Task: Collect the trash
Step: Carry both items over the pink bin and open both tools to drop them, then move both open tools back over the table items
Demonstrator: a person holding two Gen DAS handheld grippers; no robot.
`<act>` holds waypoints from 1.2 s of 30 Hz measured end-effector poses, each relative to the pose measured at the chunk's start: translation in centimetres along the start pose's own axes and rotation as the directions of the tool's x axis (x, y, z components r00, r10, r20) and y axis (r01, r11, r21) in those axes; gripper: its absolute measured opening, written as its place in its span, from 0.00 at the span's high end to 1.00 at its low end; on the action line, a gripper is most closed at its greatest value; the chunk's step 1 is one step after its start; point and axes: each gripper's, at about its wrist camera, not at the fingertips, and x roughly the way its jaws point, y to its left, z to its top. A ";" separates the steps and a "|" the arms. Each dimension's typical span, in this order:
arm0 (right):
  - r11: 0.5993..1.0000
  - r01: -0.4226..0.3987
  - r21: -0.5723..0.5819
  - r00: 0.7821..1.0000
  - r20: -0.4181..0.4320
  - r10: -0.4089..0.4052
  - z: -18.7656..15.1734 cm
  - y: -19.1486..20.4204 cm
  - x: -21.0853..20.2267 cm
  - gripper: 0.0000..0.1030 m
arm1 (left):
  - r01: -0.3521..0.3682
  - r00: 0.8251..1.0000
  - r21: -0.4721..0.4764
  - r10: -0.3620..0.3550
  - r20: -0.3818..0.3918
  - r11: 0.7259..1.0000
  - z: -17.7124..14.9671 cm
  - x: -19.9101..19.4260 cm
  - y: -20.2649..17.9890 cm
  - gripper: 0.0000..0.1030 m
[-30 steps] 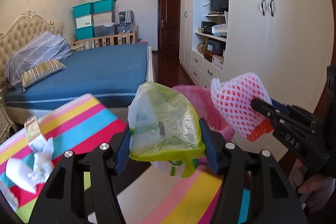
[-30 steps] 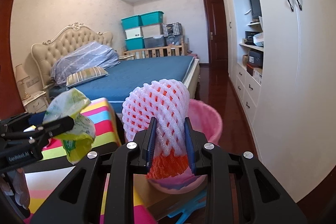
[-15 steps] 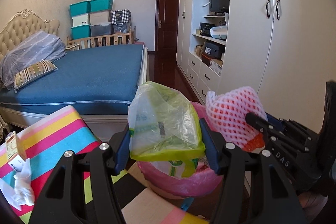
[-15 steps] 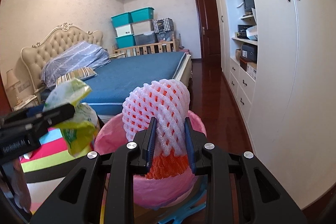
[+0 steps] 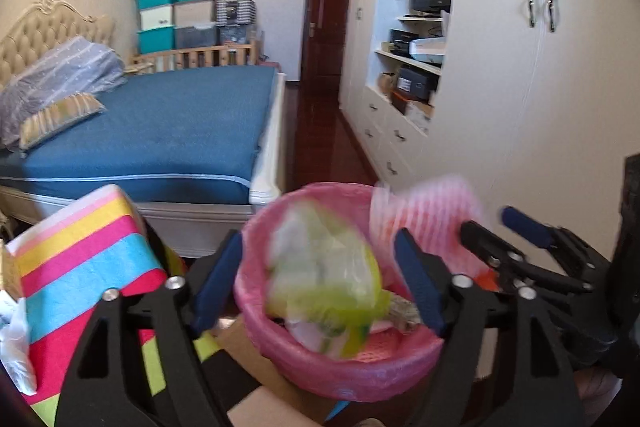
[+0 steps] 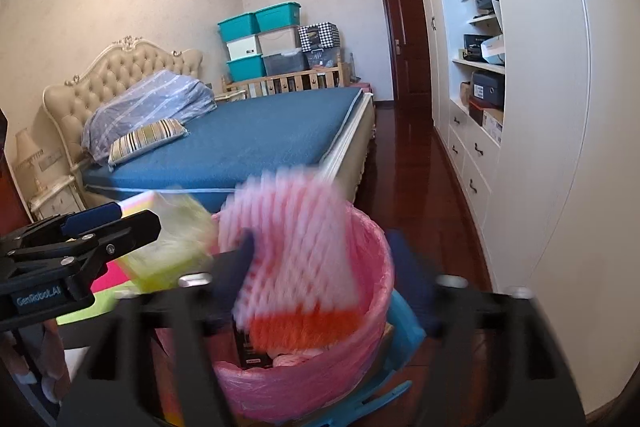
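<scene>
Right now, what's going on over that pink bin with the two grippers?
A person is dumping trash with both handheld grippers. The left gripper is opening, and the green-yellow plastic bag sits blurred between its spread fingers, above the pink-lined bin. The right gripper is opening too, and the pink foam fruit net is blurred over the same bin. Neither piece looks pinched any more.

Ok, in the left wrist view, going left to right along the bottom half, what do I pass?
Striped cloth → left gripper's left fingertip → green-and-clear plastic bag, dropping over the pink-lined bin → left gripper's right fingertip → right gripper, jaws opening.
</scene>
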 end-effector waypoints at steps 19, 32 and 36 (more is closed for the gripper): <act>0.990 -0.137 -0.031 0.991 0.003 0.137 -3.6 8.1 -7.3 0.21 | -0.285 0.957 0.043 0.282 0.061 0.958 -10.6 -17.8 12.5 0.05; 0.940 -0.316 -0.127 0.940 -0.180 0.291 -8.4 25.0 -4.4 0.20 | -0.512 0.857 -0.084 0.515 0.013 0.855 -17.6 -30.0 26.9 0.05; 0.928 -0.333 -0.169 0.928 -0.234 0.291 -9.1 29.4 -3.1 0.20 | -0.512 0.853 -0.199 0.522 -0.001 0.836 -19.3 -32.1 30.7 0.05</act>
